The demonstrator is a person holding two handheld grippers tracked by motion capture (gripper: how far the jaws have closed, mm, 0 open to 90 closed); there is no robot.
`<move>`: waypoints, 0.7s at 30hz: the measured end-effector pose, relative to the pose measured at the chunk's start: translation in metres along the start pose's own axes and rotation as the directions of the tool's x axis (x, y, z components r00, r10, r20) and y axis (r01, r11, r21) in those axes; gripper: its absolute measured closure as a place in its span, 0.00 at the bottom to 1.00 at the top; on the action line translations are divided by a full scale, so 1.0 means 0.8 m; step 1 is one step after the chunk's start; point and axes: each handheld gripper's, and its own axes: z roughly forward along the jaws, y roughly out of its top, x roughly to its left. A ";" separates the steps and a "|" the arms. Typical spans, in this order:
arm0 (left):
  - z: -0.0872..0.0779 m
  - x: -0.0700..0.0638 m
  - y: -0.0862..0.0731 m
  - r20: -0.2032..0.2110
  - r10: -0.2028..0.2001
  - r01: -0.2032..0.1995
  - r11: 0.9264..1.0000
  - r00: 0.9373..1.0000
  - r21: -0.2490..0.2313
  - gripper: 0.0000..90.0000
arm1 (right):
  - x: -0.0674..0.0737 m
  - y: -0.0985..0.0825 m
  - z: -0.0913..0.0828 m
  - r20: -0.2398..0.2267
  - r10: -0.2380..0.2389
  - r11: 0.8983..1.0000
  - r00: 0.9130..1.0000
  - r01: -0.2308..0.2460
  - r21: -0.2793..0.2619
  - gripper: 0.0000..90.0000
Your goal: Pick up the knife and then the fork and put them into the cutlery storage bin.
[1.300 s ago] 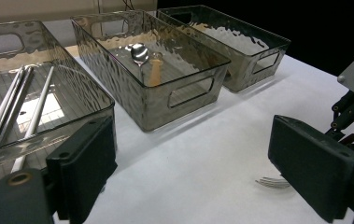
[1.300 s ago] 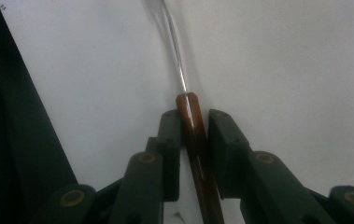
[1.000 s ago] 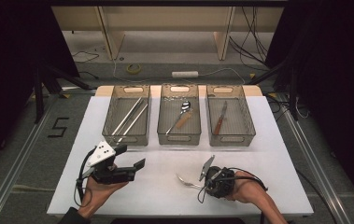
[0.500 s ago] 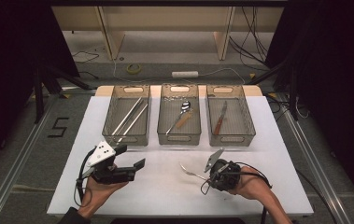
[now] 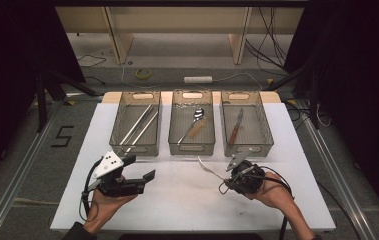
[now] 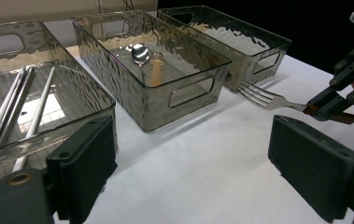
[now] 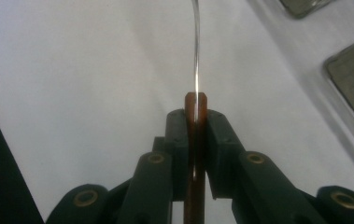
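Fork (image 5: 206, 165) is clamped by its wooden handle in my right gripper (image 5: 225, 177), lifted off the white table (image 5: 177, 210), tines pointing toward the bins. Carry step, I'd say: sorting cutlery. Left bin (image 5: 137, 129) has chopsticks, middle bin (image 5: 192, 127) a spoon (image 5: 198, 114), right bin (image 5: 246, 129) a knife. Left gripper (image 5: 144, 180) hangs low over the table, jaws apart, nothing between them. Next I need to choose a bin, probably the middle one, clear its near wall, then let go.
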 end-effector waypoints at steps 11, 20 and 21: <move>0.000 0.000 0.000 0.001 0.000 0.000 1.000 1.000 0.000 0.16 | -0.015 0.000 -0.009 0.033 0.042 0.998 0.999 -0.040 -0.054 0.90; 0.000 0.000 0.000 -0.001 0.000 0.000 1.000 1.000 -0.001 0.16 | -0.027 -0.001 -0.015 0.052 0.074 0.993 0.996 -0.069 -0.101 0.90; 0.000 0.000 0.000 -0.001 0.000 0.000 1.000 1.000 -0.002 0.16 | -0.028 0.000 -0.016 0.054 0.076 0.992 0.996 -0.070 -0.107 0.90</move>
